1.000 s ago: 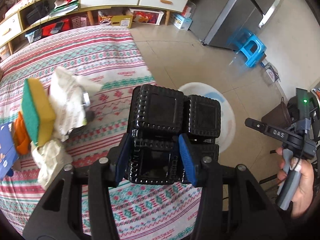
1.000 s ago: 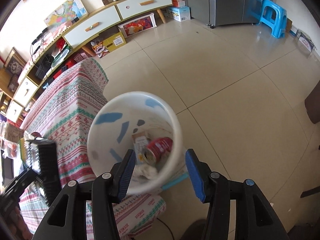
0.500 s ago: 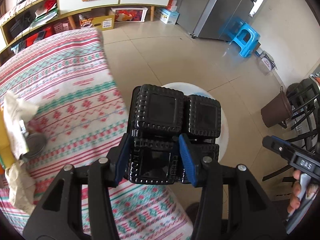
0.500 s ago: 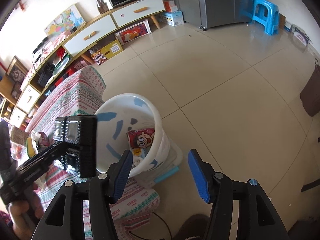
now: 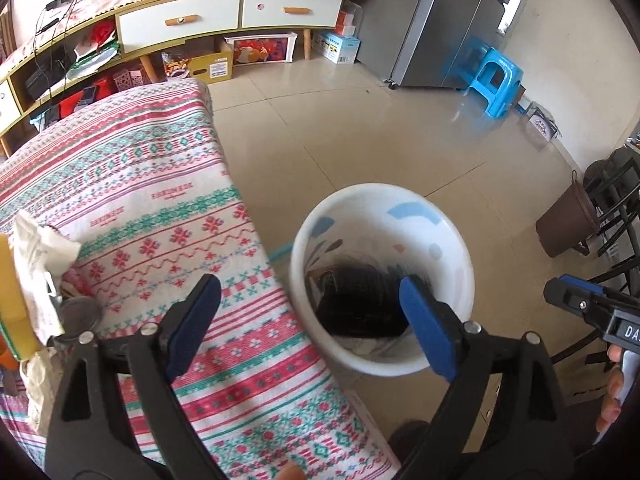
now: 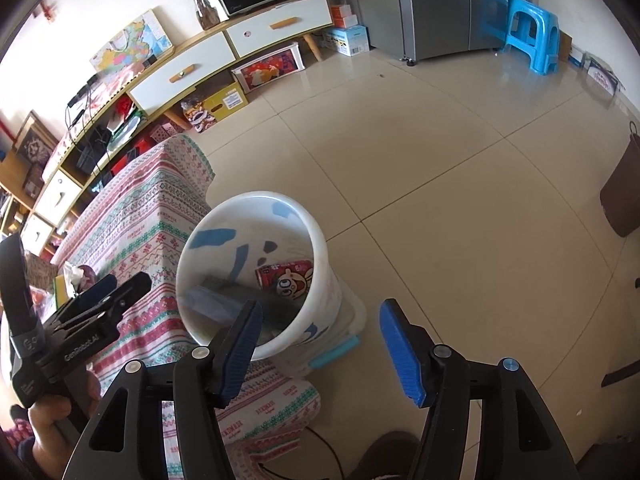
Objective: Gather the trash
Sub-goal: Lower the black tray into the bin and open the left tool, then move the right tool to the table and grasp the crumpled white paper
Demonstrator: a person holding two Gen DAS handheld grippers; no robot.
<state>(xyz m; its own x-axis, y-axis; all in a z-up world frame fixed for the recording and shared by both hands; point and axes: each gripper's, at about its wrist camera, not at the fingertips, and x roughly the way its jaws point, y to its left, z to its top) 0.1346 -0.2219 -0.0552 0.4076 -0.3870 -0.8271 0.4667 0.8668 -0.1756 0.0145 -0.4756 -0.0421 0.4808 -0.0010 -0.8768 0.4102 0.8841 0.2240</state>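
A white bin with blue marks (image 5: 456,248) stands on the floor by the table's edge; it also shows in the right wrist view (image 6: 316,240). A black plastic tray (image 5: 360,304) lies blurred inside it, with a red snack pack (image 6: 286,278) beside it. My left gripper (image 5: 312,320) is open and empty above the bin and the table's edge. My right gripper (image 6: 320,344) is open and empty, a little above and in front of the bin. Crumpled paper (image 5: 38,256) and a metal lid (image 5: 78,316) lie on the table at the far left.
The table has a red-and-green patterned cloth (image 5: 152,200). A yellow-green sponge (image 5: 12,312) lies at its left edge. A brown bin (image 5: 568,224) and black chair stand to the right. A blue stool (image 5: 496,80), fridge and TV cabinet stand behind.
My left gripper held the black tray over the bin and has opened; the tray has dropped into the bin. The right gripper drew back a little, still open.
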